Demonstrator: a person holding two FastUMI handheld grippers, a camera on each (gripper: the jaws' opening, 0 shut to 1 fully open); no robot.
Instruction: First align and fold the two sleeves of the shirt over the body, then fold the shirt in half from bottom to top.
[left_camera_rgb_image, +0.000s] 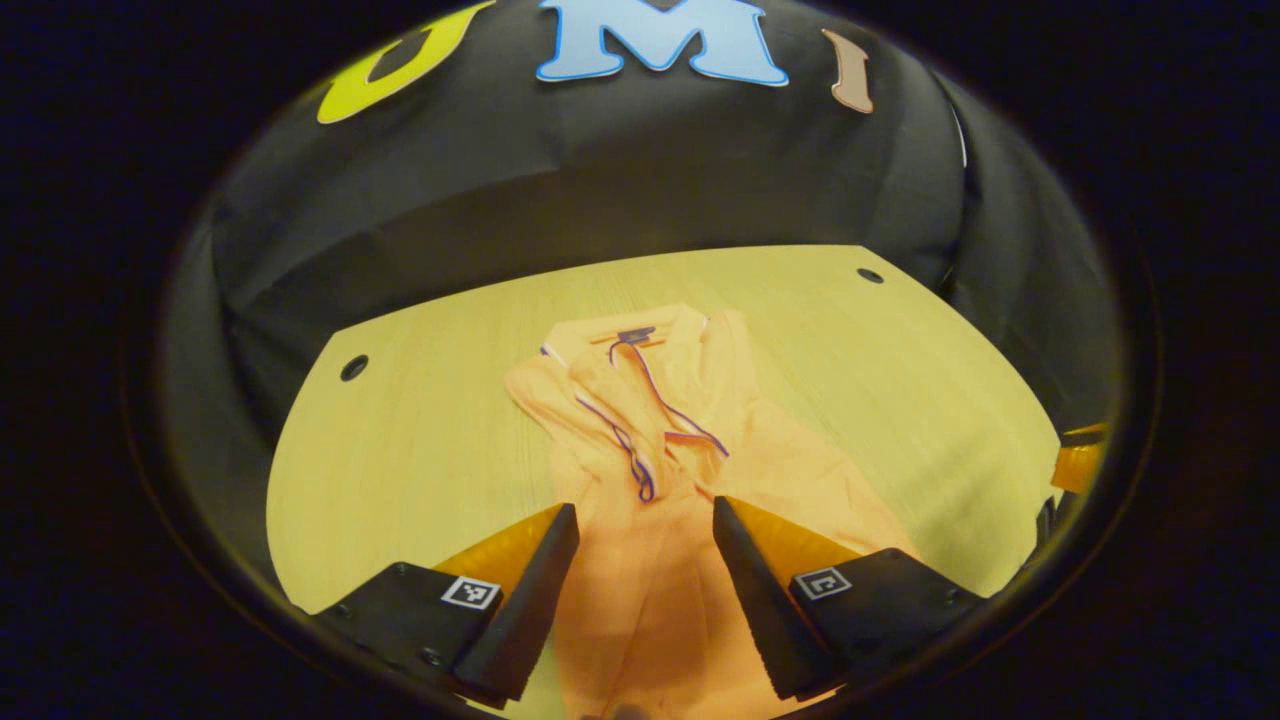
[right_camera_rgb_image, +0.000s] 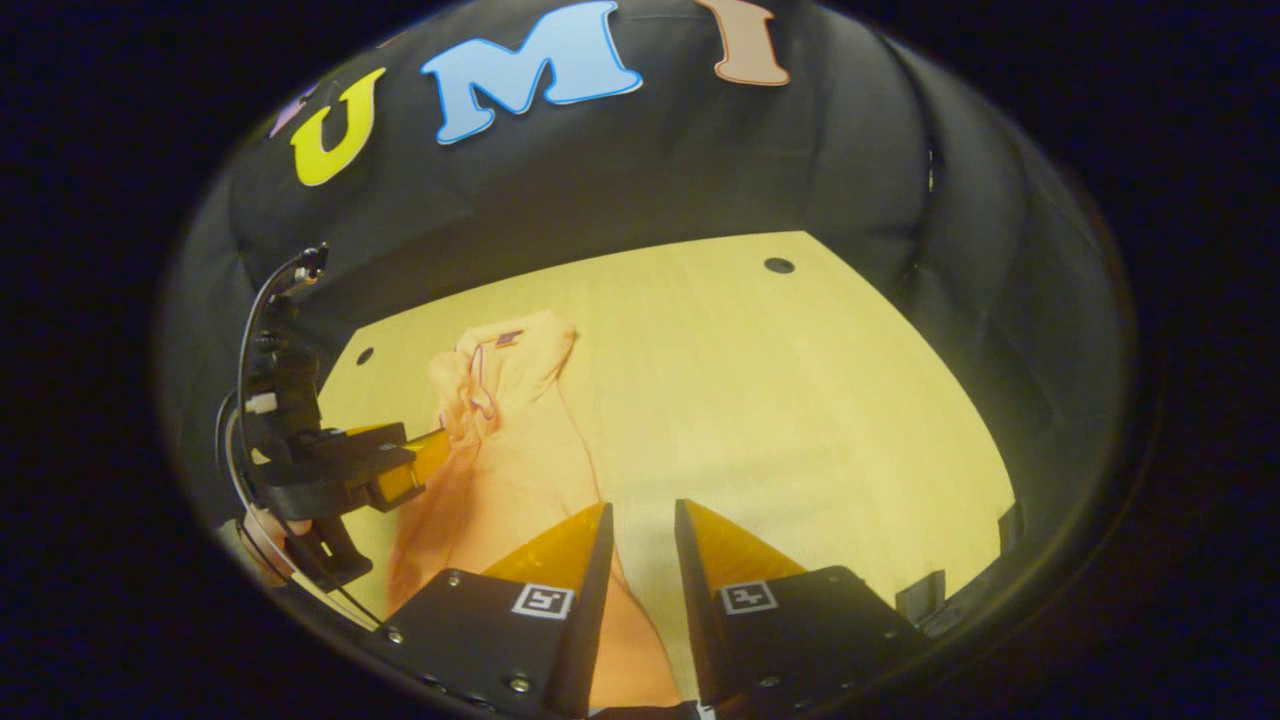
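Left gripper view: shirt (left_camera_rgb_image: 640, 470) on table (left_camera_rgb_image: 400, 460).

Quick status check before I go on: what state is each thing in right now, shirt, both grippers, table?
Shirt: lying on the table, rumpled, collar at the far end, not yet folded in half.
Left gripper: open, fingers apart over the shirt's lower body.
Right gripper: fingers close together with a narrow gap, shirt fabric between them; grip unclear.
Table: wooden top, bearing the shirt.
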